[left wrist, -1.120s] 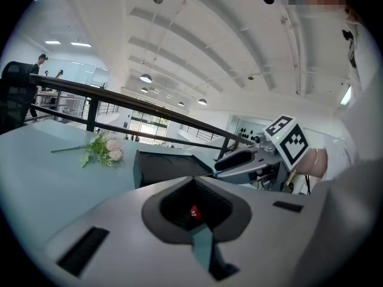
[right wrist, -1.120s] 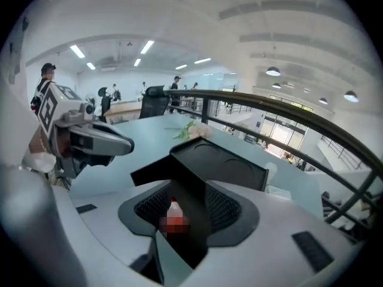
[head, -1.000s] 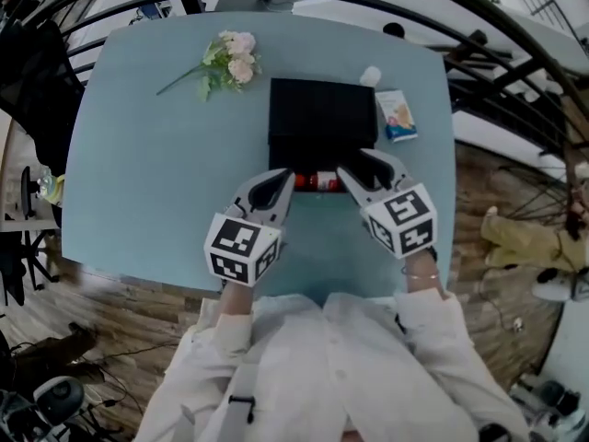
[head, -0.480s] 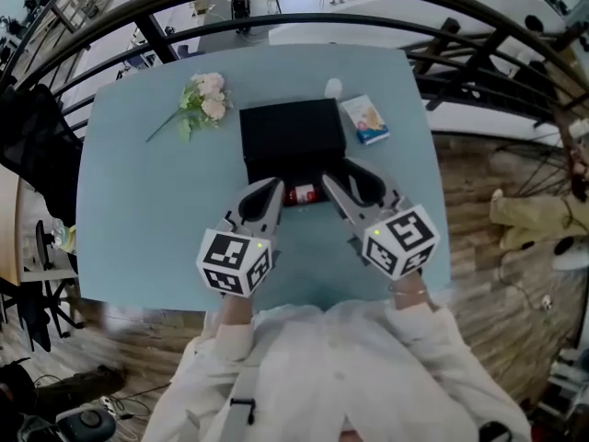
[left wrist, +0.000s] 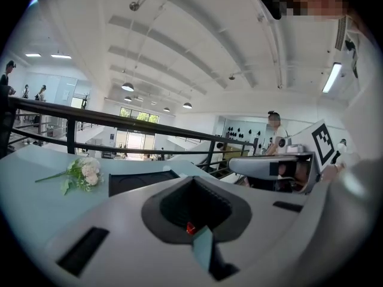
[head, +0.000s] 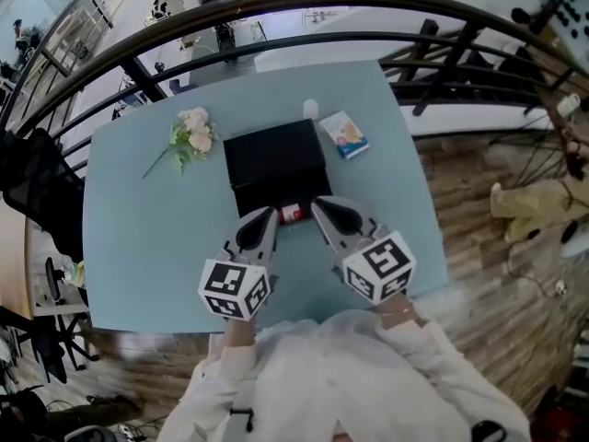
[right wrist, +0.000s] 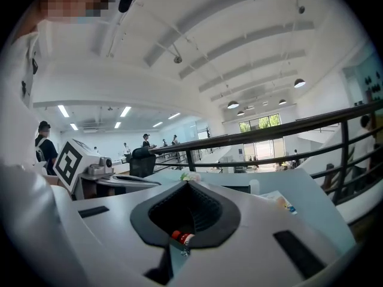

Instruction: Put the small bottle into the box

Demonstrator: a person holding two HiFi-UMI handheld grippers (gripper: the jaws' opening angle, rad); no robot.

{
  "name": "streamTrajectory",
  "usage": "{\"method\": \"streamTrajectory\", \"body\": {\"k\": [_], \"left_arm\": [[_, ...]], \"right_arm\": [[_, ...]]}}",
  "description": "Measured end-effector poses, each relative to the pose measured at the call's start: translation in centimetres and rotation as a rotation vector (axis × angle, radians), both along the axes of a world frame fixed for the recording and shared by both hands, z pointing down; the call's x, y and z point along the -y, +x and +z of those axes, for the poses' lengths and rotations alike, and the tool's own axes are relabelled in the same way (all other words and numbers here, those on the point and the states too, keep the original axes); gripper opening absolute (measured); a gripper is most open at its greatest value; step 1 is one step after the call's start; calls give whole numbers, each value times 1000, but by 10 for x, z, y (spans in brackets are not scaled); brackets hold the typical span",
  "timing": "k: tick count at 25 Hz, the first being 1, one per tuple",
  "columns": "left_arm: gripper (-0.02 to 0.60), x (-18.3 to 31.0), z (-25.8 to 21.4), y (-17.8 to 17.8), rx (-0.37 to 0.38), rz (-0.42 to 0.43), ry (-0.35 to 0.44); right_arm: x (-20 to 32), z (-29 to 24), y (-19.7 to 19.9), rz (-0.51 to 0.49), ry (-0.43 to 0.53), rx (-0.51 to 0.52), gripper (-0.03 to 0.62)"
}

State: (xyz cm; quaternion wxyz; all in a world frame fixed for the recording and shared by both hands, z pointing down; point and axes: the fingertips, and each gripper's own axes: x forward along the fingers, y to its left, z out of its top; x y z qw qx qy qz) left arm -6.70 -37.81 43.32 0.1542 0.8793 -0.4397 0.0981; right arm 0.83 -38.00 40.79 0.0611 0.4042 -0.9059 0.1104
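A black box (head: 274, 157) sits mid-table. The small bottle (head: 291, 214), red and white, lies on its side at the box's near edge, between my two gripper tips. My left gripper (head: 268, 214) points at it from the left with its jaws together. My right gripper (head: 318, 204) sits just right of the bottle, jaws shut with nothing between them. In the left gripper view only a red speck of the bottle (left wrist: 190, 227) shows through the hollow of the left gripper (left wrist: 192, 180). In the right gripper view the bottle (right wrist: 181, 237) shows the same way below the right gripper (right wrist: 187, 184).
A bunch of pale flowers (head: 190, 137) lies left of the box. A small printed carton (head: 343, 134) and a little white object (head: 311, 109) lie to its right rear. A railing runs beyond the light blue table (head: 138, 219). The table's near edge is close behind both grippers.
The right gripper's jaws have gone from wide apart to shut. The head view has drifted, so the table looks smaller and farther. Less of the bottle shows between the tips.
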Motion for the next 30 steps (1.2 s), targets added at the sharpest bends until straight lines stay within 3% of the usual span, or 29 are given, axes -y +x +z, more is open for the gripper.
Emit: {"method": "streamTrajectory", "body": {"k": [5, 11, 30], "left_arm": [[2, -10, 1, 15, 6, 23, -7], [2, -14, 3, 20, 1, 28, -18], [2, -7, 11, 14, -10, -3, -46]], "right_arm": [[-9, 11, 15, 69, -69, 37, 2], [-10, 13, 15, 49, -94, 89, 2], [-4, 20, 12, 11, -135, 80, 2]]}}
